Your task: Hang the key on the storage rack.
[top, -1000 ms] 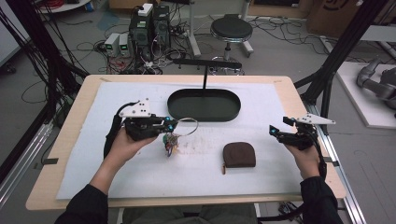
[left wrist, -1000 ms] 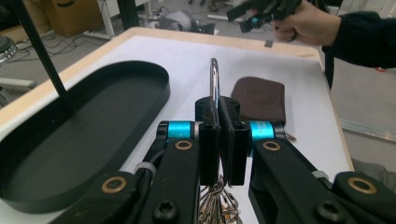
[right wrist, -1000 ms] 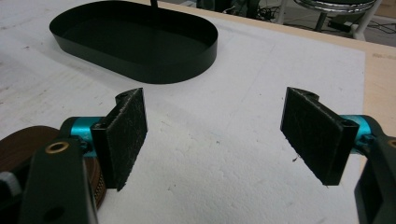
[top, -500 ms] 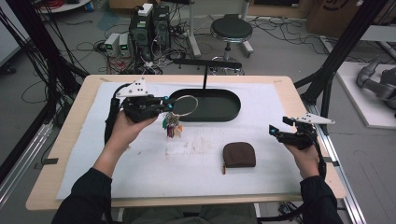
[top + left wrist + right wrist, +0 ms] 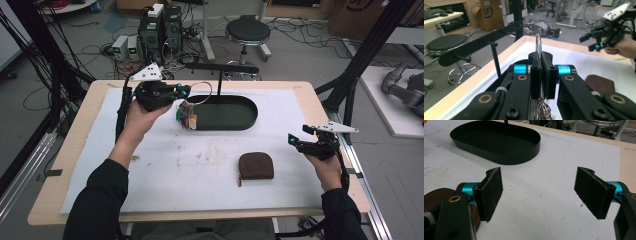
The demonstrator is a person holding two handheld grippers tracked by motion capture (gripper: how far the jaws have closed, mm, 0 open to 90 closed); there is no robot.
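Two grippers up: left gripper (image 5: 183, 92), wrist raised above the black oval tray (image 5: 235, 120), clamps the large silver key ring (image 5: 199, 93), keys dangling beneath. Right gripper (image 5: 296, 141) rests low at the table's right edge, jaws wide apart, empty, near the brown leather pouch (image 5: 256, 166).

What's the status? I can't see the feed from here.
Left claw shut on key ring, lifted near the stand's bar. Right claw open, idle by brown pouch. Path clear.

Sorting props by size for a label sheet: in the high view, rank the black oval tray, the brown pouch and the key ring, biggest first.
1. Black oval tray
2. Brown pouch
3. Key ring, held up nearer the camera, yet smallest.
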